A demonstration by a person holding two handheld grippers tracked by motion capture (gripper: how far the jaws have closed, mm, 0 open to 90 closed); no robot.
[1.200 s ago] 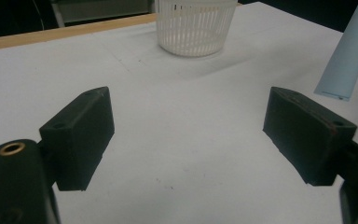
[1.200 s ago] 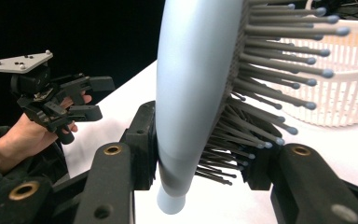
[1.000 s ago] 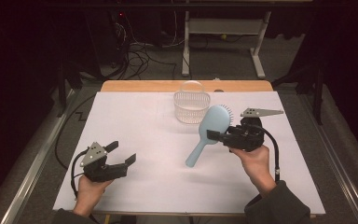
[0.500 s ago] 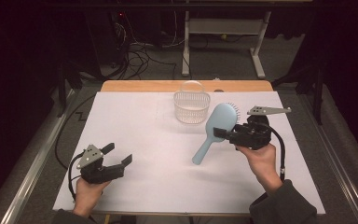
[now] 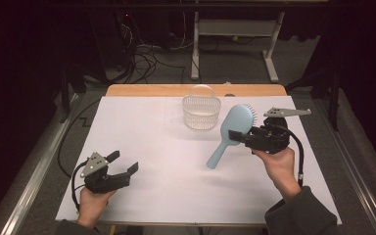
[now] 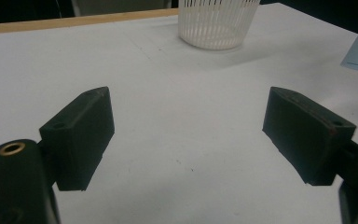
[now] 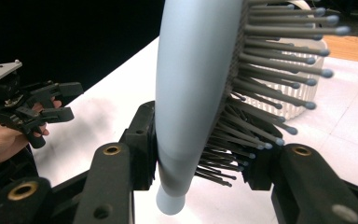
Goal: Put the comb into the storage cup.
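Nearest to the person, the left gripper (image 5: 122, 171) hovers low over the white table (image 5: 166, 196) with its jaws wide apart and nothing between them. Farther on, the right gripper (image 5: 235, 134) is closed on the light blue hairbrush (image 5: 230, 134), one jaw on its smooth back and one among the bristles, and holds it lifted above the table. Just beyond stands the white basket (image 5: 201, 112), which looks empty. I judge the pickup is done; putting the hairbrush into the basket and letting go is left.
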